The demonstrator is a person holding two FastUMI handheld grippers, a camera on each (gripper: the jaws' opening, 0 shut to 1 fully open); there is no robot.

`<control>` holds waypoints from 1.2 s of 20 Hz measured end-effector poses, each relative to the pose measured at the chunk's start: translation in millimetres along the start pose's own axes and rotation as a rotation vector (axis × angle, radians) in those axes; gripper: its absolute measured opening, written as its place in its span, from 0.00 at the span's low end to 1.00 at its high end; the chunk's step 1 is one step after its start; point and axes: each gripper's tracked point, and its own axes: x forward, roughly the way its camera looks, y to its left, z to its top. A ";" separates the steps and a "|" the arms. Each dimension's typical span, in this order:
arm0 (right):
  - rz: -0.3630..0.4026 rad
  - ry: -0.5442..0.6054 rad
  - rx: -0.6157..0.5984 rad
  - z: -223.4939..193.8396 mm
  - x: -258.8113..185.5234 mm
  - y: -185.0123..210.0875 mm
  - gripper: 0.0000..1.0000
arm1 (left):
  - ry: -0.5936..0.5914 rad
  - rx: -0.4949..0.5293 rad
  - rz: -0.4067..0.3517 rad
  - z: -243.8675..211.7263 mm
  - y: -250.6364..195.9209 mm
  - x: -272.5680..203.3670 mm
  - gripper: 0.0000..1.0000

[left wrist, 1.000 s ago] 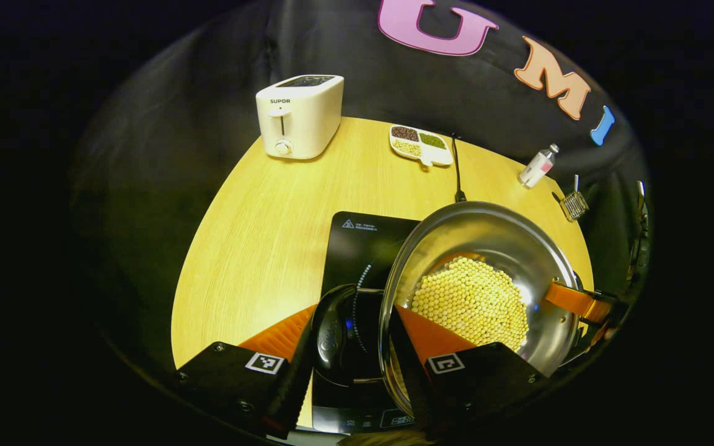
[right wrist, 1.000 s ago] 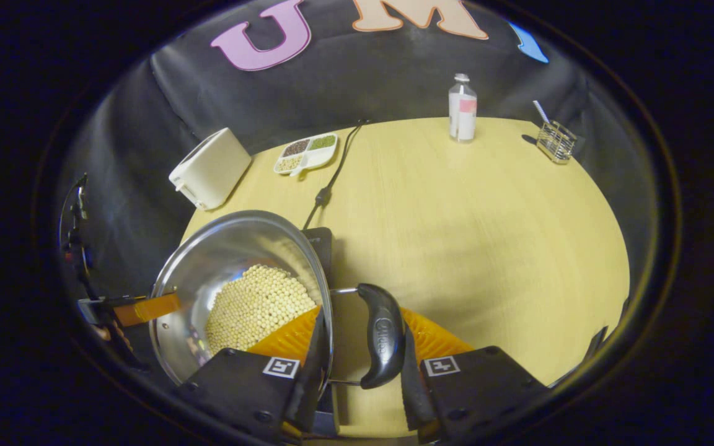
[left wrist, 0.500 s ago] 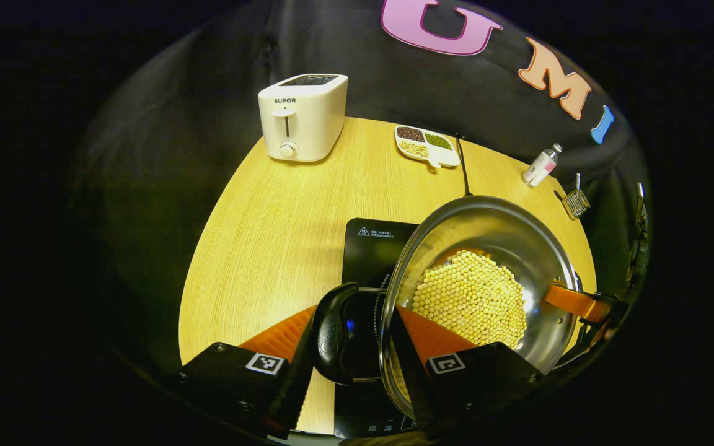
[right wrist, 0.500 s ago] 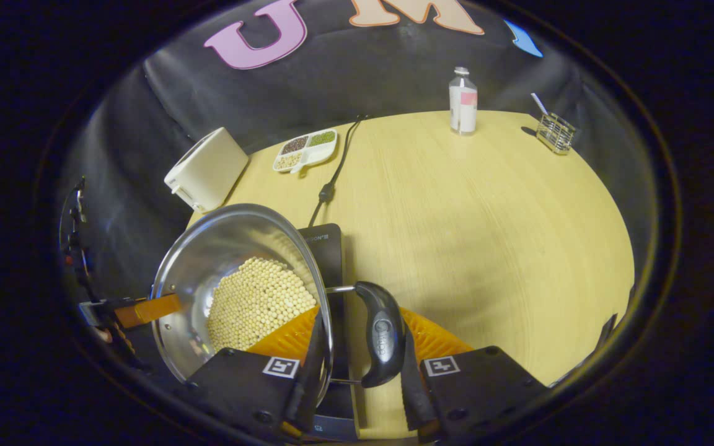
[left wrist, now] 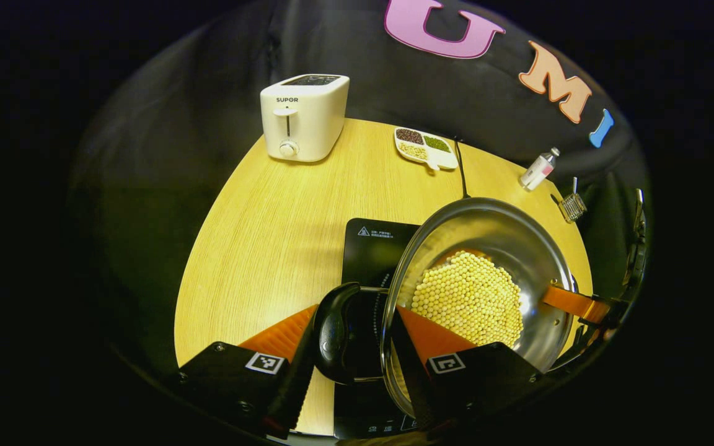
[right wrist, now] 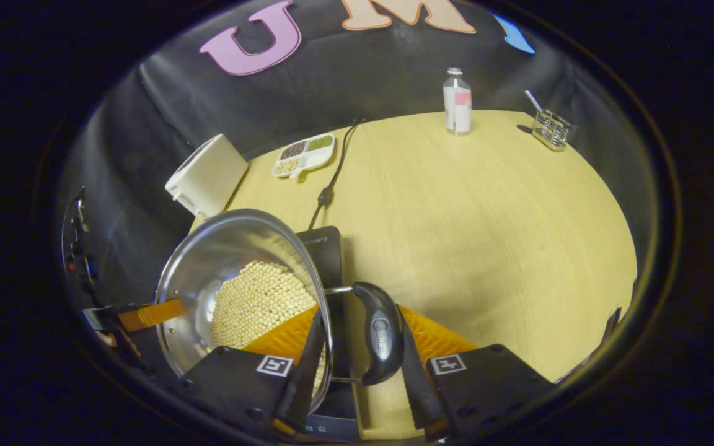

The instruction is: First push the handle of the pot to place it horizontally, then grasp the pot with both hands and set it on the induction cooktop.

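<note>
Both grippers, left gripper (left wrist: 349,362) and right gripper (right wrist: 357,365), clamped on handle and rim, pot (left wrist: 487,279) carried further over the induction cooktop (left wrist: 372,248) than a second ago, lowering next.

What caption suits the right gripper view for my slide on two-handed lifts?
Right tongs grip the side handle of a bean-filled pot over the induction cooktop.

white toaster (left wrist: 303,116), divided dish (left wrist: 425,147), bottle (right wrist: 457,101), wire basket (right wrist: 550,129)
</note>
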 end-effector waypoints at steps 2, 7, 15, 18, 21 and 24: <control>0.006 -0.009 -0.002 1.1 -1.3 0.7 0.63 | -0.002 -0.015 0.001 -0.8 -1.7 -1.5 0.71; 0.021 -0.038 -0.014 5.1 -8.3 0.1 0.63 | -0.007 -0.016 0.024 -0.3 -0.5 -6.0 0.71; 0.073 -0.117 -0.023 31.4 -21.0 -11.9 0.62 | -0.107 0.004 0.141 18.4 10.1 -23.5 0.94; 0.093 -0.161 -0.024 41.6 -32.2 -20.0 0.66 | -0.183 0.022 0.182 31.2 9.7 -40.7 0.94; 0.091 -0.197 -0.035 52.1 -43.3 -43.7 0.66 | -0.259 0.045 0.219 44.1 -0.7 -60.6 0.90; 0.091 -0.218 -0.043 61.7 -55.4 -73.9 0.61 | -0.313 0.052 0.227 48.0 -30.1 -79.5 0.90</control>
